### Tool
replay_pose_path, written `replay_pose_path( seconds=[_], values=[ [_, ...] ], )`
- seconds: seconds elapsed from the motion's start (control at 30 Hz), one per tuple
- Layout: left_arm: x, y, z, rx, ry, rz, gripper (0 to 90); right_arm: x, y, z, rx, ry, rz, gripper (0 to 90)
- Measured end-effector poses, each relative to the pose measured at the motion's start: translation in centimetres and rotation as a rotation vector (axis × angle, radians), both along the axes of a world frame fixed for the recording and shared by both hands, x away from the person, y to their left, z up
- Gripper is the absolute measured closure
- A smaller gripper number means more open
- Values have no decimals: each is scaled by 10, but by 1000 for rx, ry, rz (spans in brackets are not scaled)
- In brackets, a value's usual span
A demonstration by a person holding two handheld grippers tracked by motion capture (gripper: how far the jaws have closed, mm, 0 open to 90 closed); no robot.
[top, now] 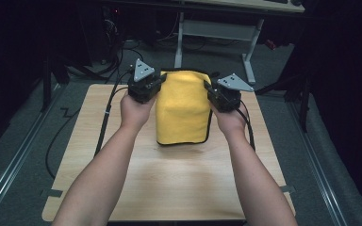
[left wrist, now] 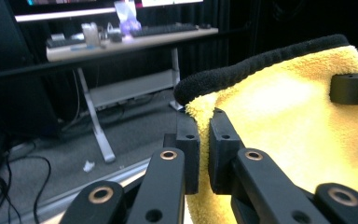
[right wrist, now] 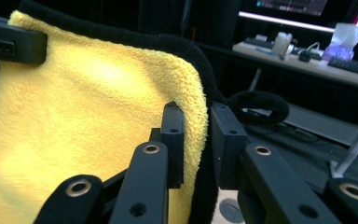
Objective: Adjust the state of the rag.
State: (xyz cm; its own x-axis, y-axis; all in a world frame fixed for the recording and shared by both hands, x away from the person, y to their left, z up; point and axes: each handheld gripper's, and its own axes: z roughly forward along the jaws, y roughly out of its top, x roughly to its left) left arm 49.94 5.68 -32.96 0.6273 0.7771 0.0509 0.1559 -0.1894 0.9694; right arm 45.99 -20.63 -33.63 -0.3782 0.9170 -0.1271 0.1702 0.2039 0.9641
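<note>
Towel (top: 183, 108) hangs btwn both tongs, long side running far-to-near over table (top: 169, 183). Left tongs (left wrist: 199, 154) & right tongs (right wrist: 196, 144) each pinch a far top corner, equally near

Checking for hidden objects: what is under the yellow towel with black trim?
Under the yellow terry towel with black trim, pinched at its far corners by the left gripper and right gripper, the light wooden table shows around it. Whatever lies beneath the towel is covered.

High view overhead, gripper views close, sharing yellow towel (top: 183, 106)
</note>
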Motion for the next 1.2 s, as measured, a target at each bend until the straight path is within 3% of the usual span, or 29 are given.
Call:
replay_pose_path(
  seconds=[0.23, 0.43, 0.7, 0.87, 1.2],
  values=[
    [18, 0, -22, -9, 92, -12, 841, 15, -5, -12, -71, 58, 29, 776],
    [26, -1, -41, 28, 141, -45, 852, 27, -12, -27, -80, 122, 47, 777],
    [36, 7, -60, 4, 227, -72, 849, 34, -13, -41, -106, 175, 83, 777],
    [38, 9, -72, -6, 270, -75, 838, 37, -13, -47, -94, 202, 90, 776],
    [37, 16, -83, -50, 315, -78, 827, 40, -20, -60, -17, 245, 113, 769]
  ],
)
